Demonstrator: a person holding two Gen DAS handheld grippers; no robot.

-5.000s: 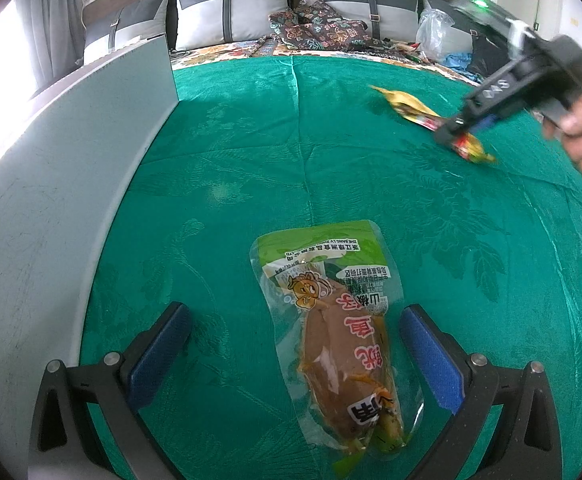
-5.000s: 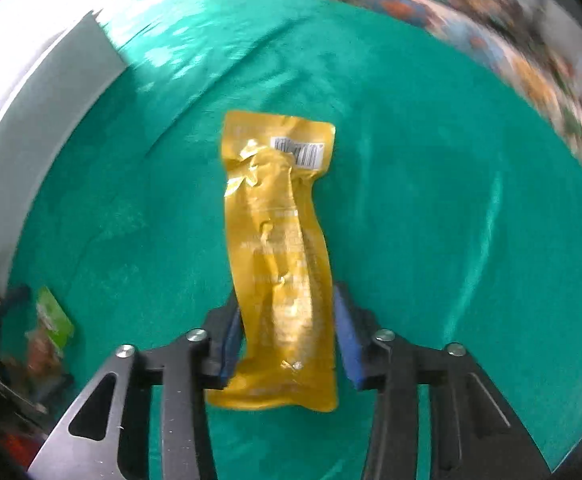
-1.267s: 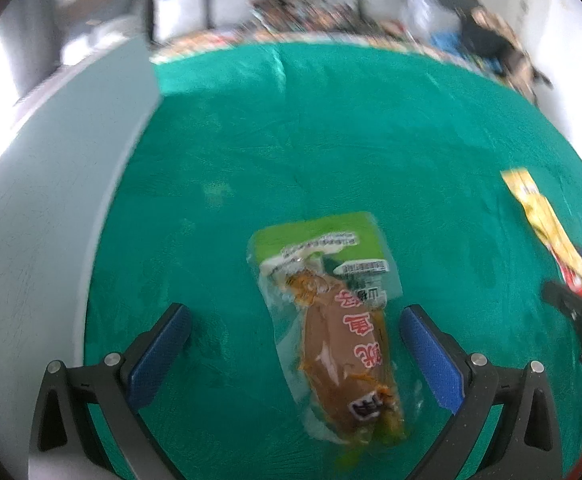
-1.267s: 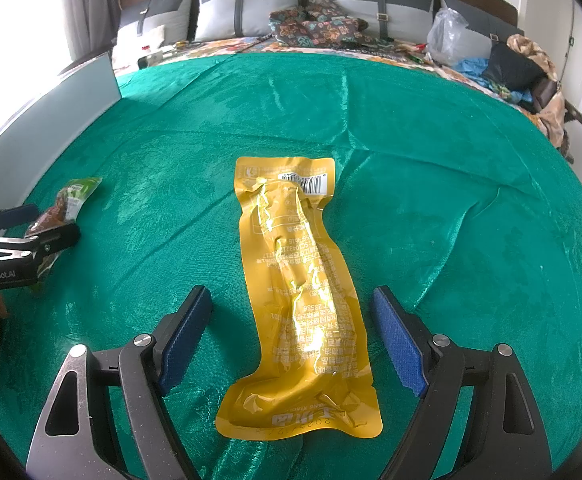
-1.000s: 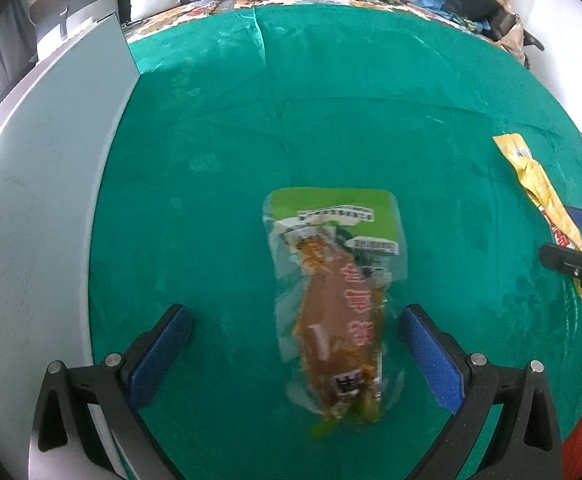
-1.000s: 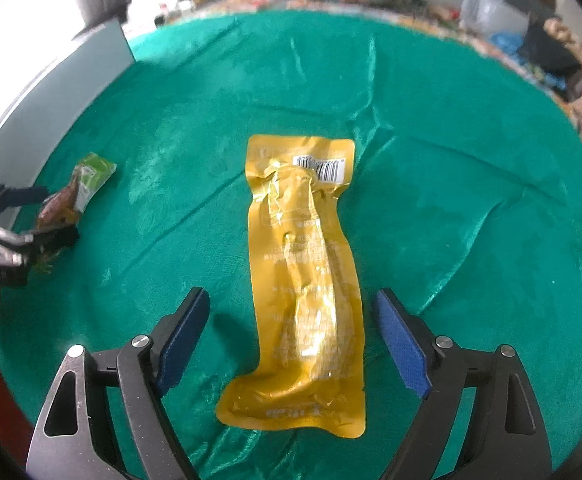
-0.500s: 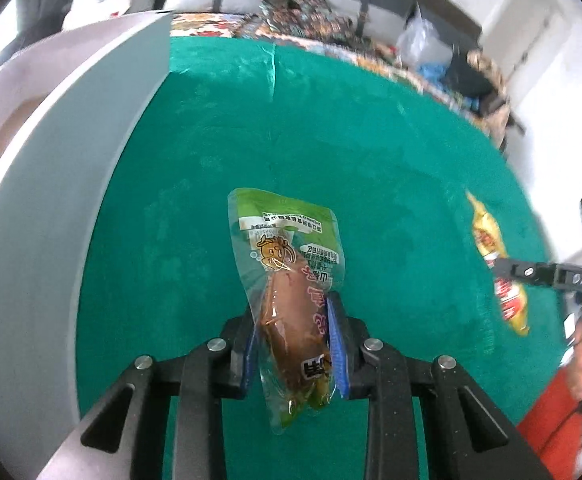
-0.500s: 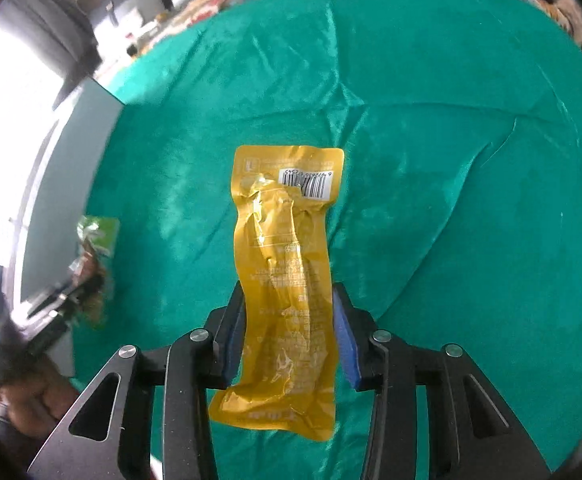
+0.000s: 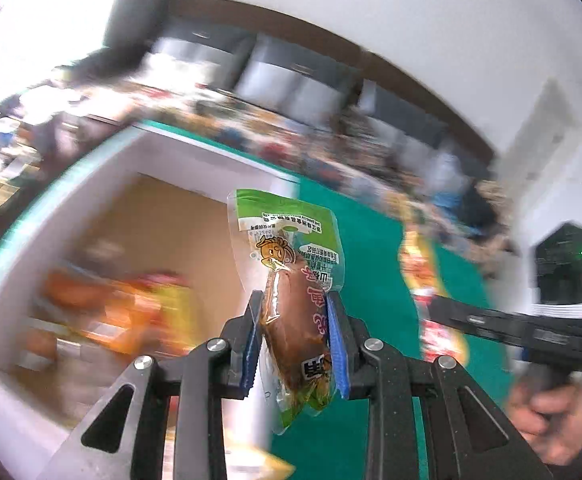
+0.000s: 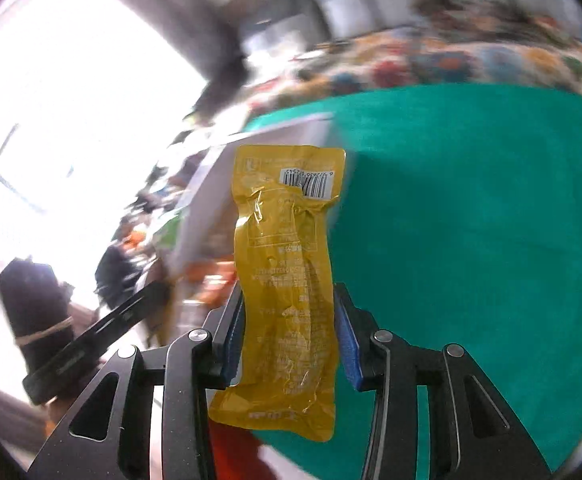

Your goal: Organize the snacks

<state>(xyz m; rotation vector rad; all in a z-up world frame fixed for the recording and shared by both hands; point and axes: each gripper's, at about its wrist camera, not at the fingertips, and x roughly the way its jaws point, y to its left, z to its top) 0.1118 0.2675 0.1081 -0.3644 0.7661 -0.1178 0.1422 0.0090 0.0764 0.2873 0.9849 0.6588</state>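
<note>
Open white box with a brown cardboard floor, at ten o'clock in the left wrist view, already holds blurred orange and yellow packets. Green tablecloth, where both snacks lay a second ago, is now bare. Long yellow foil pouch is lifted, clamped by the right gripper. Clear green-topped sachet of brown meat is likewise raised, clamped by the left gripper beside the box. Depositing appears next.
</note>
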